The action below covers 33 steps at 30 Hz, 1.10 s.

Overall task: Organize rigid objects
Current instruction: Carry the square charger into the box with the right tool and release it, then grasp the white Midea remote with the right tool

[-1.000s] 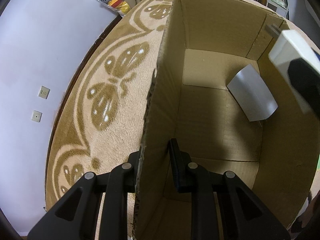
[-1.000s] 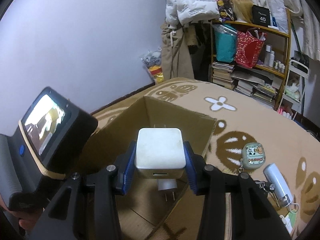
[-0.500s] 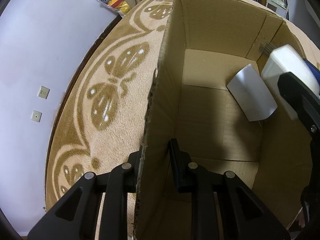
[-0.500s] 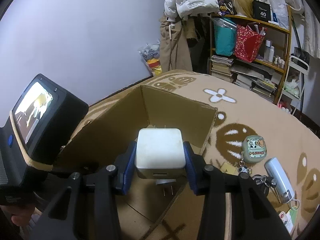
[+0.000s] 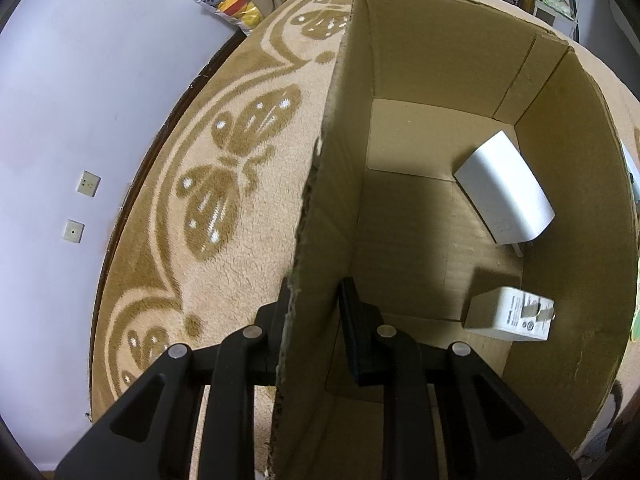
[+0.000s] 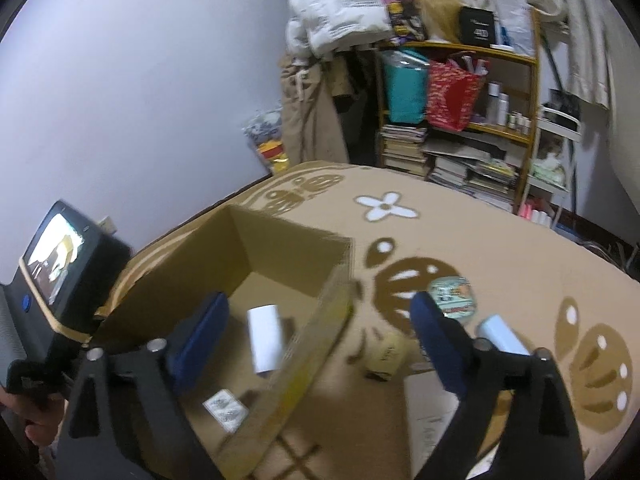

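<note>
An open cardboard box (image 5: 440,60) stands on the patterned carpet. My left gripper (image 5: 316,292) is shut on its left wall, one finger outside and one inside. On the box floor lies the white charger plug (image 5: 508,314), prongs to the right, and a white rounded block (image 5: 504,188) leans in the far right corner. My right gripper (image 6: 316,306) hovers above the box's near right edge, its jaws opening wide with nothing held between the blue pads (image 6: 200,332). Below it, inside the box, I see the charger (image 6: 226,404) and the white block (image 6: 264,338).
On the carpet right of the box lie a green cartoon case (image 6: 452,294), a pale blue tube (image 6: 502,336), a small tan box (image 6: 386,356) and a sheet of paper (image 6: 432,412). A crowded shelf (image 6: 460,120) stands against the far wall. The left gripper's body (image 6: 60,276) rises at left.
My right gripper let go of the white charger, which dropped onto the box floor. Its jaws spread wide and it shifted to the right, out of the left wrist view.
</note>
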Motion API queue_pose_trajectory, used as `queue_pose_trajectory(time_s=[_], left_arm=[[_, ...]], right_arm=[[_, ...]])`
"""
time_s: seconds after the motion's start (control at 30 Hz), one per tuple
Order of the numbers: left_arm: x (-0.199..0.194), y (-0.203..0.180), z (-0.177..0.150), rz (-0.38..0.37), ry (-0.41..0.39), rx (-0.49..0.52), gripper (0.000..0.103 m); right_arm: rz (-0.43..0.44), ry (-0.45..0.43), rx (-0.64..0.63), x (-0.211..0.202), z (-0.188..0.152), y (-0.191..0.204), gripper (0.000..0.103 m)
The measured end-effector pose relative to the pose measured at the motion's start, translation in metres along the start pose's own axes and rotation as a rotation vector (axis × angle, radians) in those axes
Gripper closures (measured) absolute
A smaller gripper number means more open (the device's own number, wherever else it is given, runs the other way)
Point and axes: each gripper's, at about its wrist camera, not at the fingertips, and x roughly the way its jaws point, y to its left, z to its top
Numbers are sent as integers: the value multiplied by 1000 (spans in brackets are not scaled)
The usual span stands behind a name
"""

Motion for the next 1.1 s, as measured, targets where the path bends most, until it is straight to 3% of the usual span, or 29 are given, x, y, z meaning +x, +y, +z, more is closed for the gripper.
queue_pose_trajectory(time_s=[0.5,0.9,1.1], left_arm=[[0,0,0,2,0,2,81],[0,0,-1,2,-1,2,81],[1,-1,-2,5,-1,5,81]], right_arm=[[-91,165,197,19,-28,-77,3],[-114,312,210,43,-61,-90,3],[-129,384,190,56,-69,-86,21]])
